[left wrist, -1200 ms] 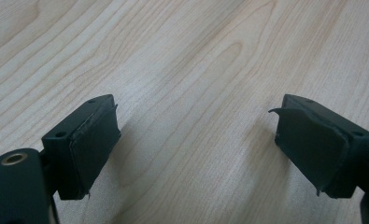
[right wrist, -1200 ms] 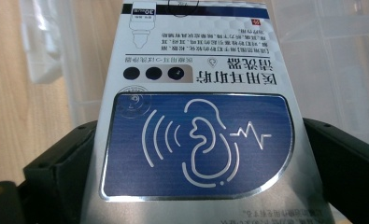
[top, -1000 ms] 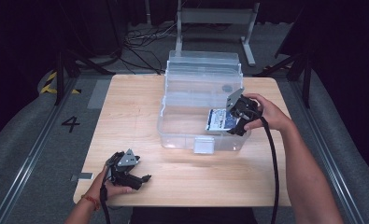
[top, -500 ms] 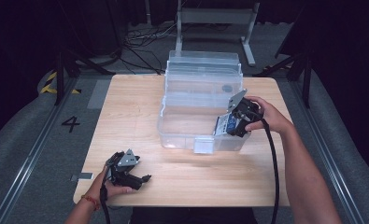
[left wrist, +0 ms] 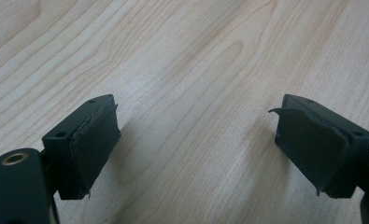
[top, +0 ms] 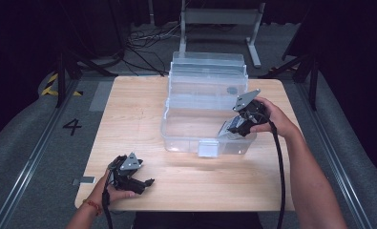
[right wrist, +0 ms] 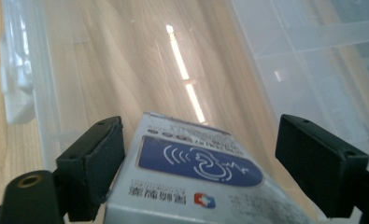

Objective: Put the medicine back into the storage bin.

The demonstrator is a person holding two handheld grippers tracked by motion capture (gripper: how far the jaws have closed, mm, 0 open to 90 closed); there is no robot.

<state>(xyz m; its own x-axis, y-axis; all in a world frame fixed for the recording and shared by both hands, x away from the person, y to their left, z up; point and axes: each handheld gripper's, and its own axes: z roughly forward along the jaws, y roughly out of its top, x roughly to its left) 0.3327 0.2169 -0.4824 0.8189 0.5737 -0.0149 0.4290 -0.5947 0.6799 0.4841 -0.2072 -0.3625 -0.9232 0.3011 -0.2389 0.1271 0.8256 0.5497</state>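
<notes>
— Box (right wrist: 191, 186) position? 
— Small printed carton, low inside the clear plastic bin (top: 176, 129) at its right end, between the right gripper (right wrist: 198, 165)'s jaws; its near end is cut off by the frame.
— Gripped?
— Left pad touches it, right pad stands off; the jaws have just been closing.
— And the left gripper (left wrist: 196, 149)?
— Jaws spread over bare table (left wrist: 187, 56), nothing between.

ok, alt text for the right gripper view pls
A white box with a blue label sits between the right claw, whose left pad touches it while the right pad stands clear. The jaws have just been closing. Beyond lies the clear plastic bin with the wooden table seen through it.
</notes>
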